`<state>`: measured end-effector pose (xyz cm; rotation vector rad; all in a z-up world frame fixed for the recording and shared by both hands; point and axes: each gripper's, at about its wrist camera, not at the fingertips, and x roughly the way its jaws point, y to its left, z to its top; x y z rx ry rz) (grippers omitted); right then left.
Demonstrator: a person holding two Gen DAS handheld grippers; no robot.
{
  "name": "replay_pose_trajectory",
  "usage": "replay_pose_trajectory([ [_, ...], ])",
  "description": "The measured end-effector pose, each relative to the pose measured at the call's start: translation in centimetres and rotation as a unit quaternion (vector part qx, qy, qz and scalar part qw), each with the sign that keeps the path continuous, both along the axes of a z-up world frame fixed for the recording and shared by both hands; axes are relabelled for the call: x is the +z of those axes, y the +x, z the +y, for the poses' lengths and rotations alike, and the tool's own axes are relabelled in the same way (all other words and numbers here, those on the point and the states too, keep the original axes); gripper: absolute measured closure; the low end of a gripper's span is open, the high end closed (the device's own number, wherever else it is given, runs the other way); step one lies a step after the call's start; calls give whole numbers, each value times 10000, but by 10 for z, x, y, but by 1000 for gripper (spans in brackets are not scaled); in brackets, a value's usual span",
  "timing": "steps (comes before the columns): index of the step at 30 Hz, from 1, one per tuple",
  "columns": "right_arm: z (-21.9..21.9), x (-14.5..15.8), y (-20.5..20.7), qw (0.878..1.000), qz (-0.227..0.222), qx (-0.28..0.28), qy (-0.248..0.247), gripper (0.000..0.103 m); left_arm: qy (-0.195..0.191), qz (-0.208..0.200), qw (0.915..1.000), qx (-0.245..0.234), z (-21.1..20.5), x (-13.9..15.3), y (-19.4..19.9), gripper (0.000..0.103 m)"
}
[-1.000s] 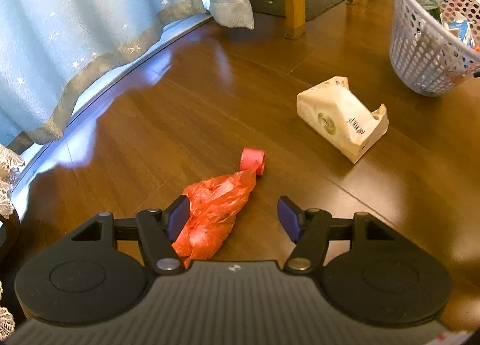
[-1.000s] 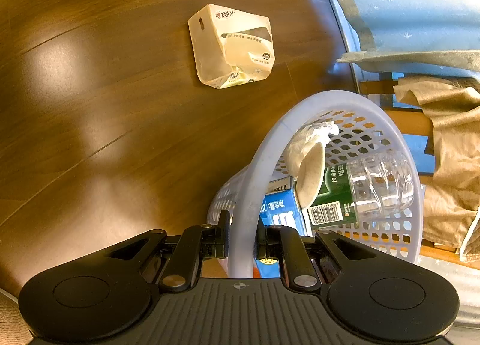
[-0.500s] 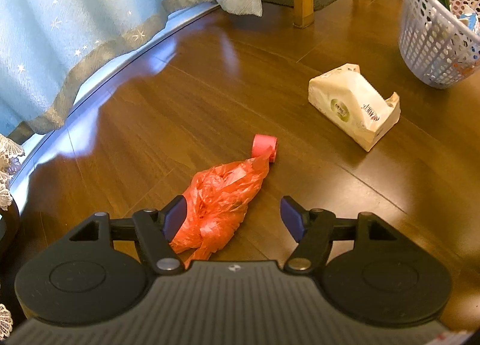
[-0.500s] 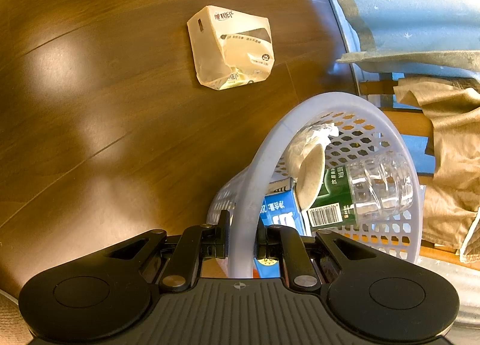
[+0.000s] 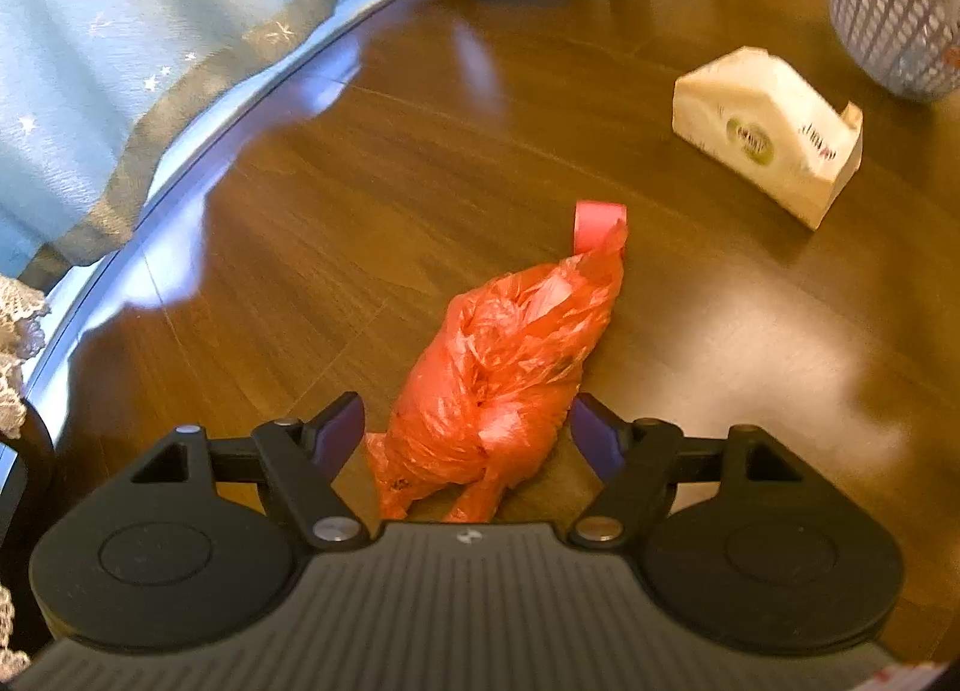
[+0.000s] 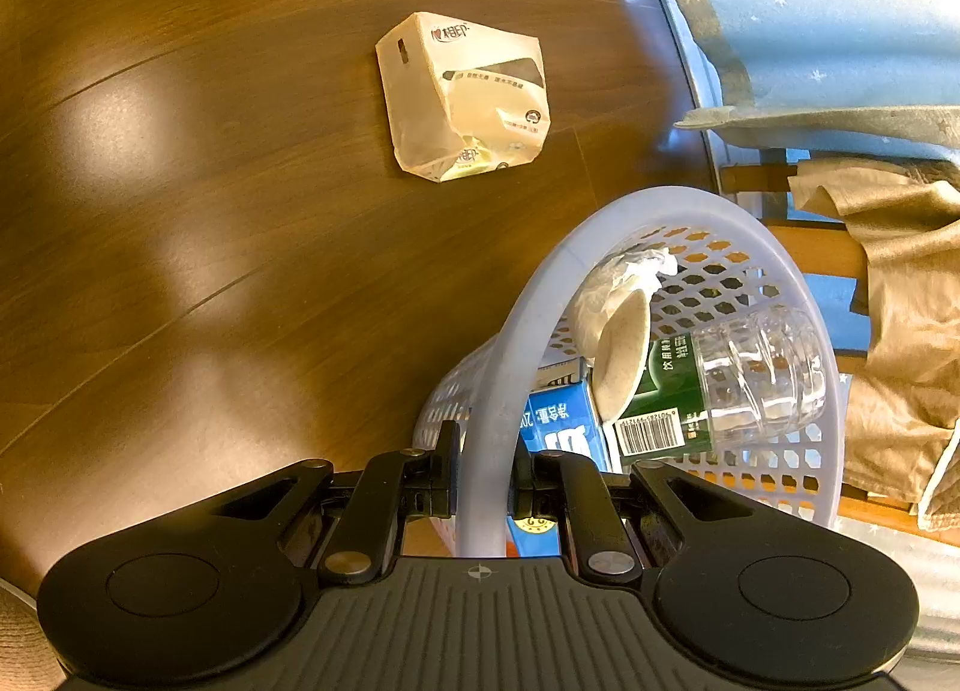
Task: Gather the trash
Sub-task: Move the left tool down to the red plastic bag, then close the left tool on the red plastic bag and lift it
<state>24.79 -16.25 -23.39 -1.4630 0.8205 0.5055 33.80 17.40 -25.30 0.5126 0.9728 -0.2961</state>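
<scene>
Straddling the red plastic bag (image 5: 504, 379) on the floor (image 5: 372, 223), my left gripper (image 5: 468, 430) stands wide, ready to close on it. A tissue pack (image 5: 762, 132) lies at 2 o'clock. My right gripper (image 6: 485, 478) clamps the basket (image 6: 600, 247) rim, keeping it at hand for drops.

We see a brown wooden floor (image 5: 372, 199) bearing a crumpled orange plastic bag (image 5: 504, 373), a red cap (image 5: 591, 223) and a cream tissue pack (image 5: 768, 132).
</scene>
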Motion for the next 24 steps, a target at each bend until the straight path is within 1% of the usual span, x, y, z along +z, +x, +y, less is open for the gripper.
replay_pose_trajectory([
  [8, 0, 0, 0, 10000, -7, -1, 1, 93, 312, 133, 9984, -457, -7, -22, 8, 27],
  [13, 0, 0, 0, 10000, -7, -10, 7, 93, 457, 216, 9972, -542, -11, -33, 11, 27],
  [18, 0, -1, -1, 10000, -6, -15, 8, 93, 530, 206, 9969, -541, -13, -36, 10, 32],
  [24, -1, -1, -1, 10000, -5, -22, 17, 93, 563, 210, 9969, -503, -15, -34, 10, 44],
])
